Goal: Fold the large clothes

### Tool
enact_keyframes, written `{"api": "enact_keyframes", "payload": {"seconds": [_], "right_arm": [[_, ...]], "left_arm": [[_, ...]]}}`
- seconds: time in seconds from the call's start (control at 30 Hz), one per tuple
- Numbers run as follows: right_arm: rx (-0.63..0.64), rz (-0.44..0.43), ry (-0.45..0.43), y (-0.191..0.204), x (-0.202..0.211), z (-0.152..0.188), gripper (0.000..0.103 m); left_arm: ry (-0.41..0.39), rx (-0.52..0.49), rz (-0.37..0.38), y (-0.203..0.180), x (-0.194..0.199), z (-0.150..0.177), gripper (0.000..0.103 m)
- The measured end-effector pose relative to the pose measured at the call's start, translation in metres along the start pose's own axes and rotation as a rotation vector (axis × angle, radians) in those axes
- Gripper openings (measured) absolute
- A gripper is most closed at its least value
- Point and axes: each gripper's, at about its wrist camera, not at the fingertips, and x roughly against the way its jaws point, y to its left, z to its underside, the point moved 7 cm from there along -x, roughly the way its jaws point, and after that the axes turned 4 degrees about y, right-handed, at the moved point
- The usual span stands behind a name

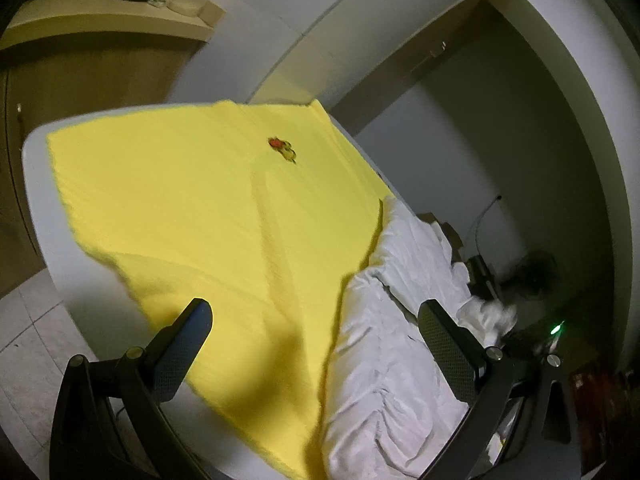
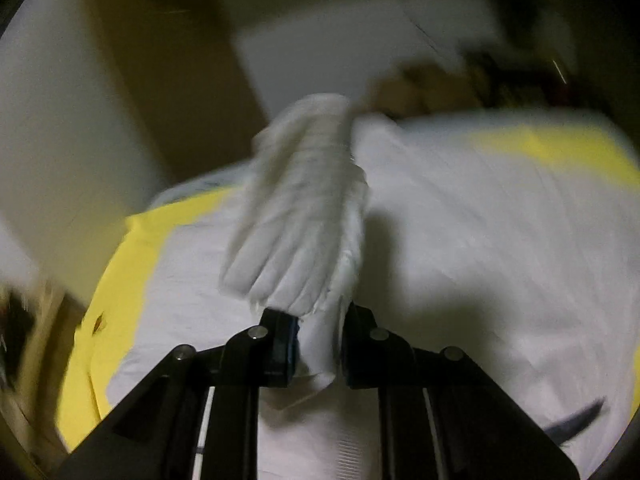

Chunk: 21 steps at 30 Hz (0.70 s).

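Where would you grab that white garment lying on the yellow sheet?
Probably by a loose edge, from above. The white garment lies flat and rumpled on the yellow sheet, so only raised folds offer purchase. The right hand-held gripper is already shut on one such bunch.

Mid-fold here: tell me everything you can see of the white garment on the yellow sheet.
The white garment is a large, thin, crinkled piece of fabric, crumpled in ridges along the right side of the yellow sheet in the left wrist view. It lies on that sheet and partly covers it. In the blurred right wrist view a bunched, pleated fold of it rises from the pile, pinched in the right gripper. The open left gripper does not touch it.
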Motion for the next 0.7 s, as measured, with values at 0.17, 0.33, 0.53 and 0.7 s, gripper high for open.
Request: {"api": "enact_keyframes", "payload": {"seconds": [0.17,0.33,0.53,0.7], "right_arm": [[-0.209,0.005,0.07,-0.087,-0.021,0.016,0.068],[-0.205,-0.029,-0.033,-0.115,0.042,0.023,0.07],[-0.333,-0.089,-0.151,-0.202,0.122,0.056,0.076],[-0.347,0.016,-0.241,-0.281,0.164,0.073,0.076]], "left_arm": [[0.044,-0.089,0.003,-0.037,-0.013,0.012,0.103],[0.132,-0.287,0.065,-0.115,-0.026,0.022,0.103],[0.467,-0.583,0.239,-0.279,-0.098,0.085,0.103],[0.637,-0.591,0.337,-0.387,-0.195,0.17,0.103]]}}
